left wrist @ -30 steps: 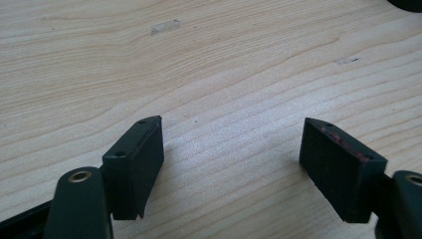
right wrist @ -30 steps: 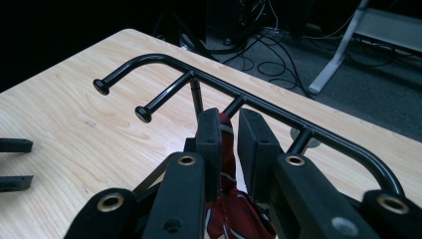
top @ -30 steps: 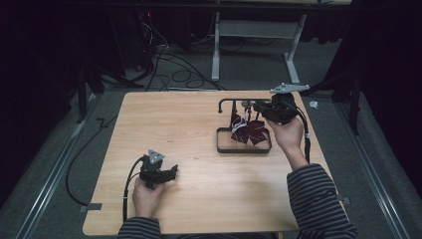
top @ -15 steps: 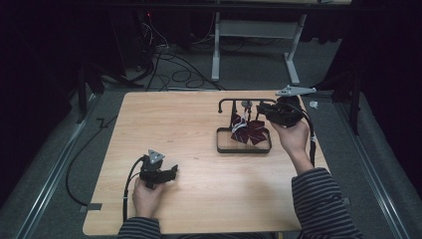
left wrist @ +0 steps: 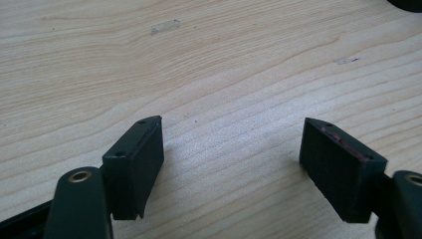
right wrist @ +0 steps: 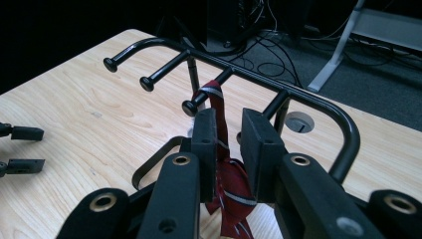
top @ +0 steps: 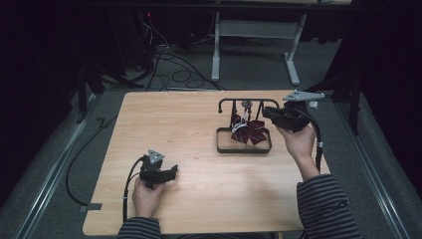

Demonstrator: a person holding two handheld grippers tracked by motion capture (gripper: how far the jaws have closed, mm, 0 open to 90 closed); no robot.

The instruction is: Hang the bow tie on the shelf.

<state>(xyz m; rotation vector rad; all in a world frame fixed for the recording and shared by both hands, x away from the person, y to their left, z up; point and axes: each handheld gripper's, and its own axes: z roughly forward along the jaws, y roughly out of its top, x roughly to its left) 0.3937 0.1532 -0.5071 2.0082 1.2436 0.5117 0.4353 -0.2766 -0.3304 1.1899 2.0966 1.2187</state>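
Item: dark red striped tie (right wrist: 219,129), hung over a knobbed peg of the black metal rack (right wrist: 278,87); seen right of centre in the high view (top: 247,130), its lower part bunched over the rack's rectangular base frame (top: 219,144).

Rack: black tube frame, top bar with several short pegs ending in round knobs; stands on the table (top: 189,119) in the right half of the high view.

Right tool (right wrist: 229,142): in the right gripper view, jaws a little apart with the tie's hanging strip passing between them; the strip lies against the left jaw, while a gap shows at the right jaw. In the high view it sits at the rack's right end (top: 286,117), held by the right hand (top: 298,142), grey plate on top, cable trailing down the forearm.

Left tool (left wrist: 231,164): jaws spread wide over bare wood, nothing between them. In the high view it rests low on the table at lower left of centre (top: 171,172), gripped by the left hand (top: 144,191).

Surroundings: striped sleeves at the bottom edge; dark floor with cables beyond the table's far edge.
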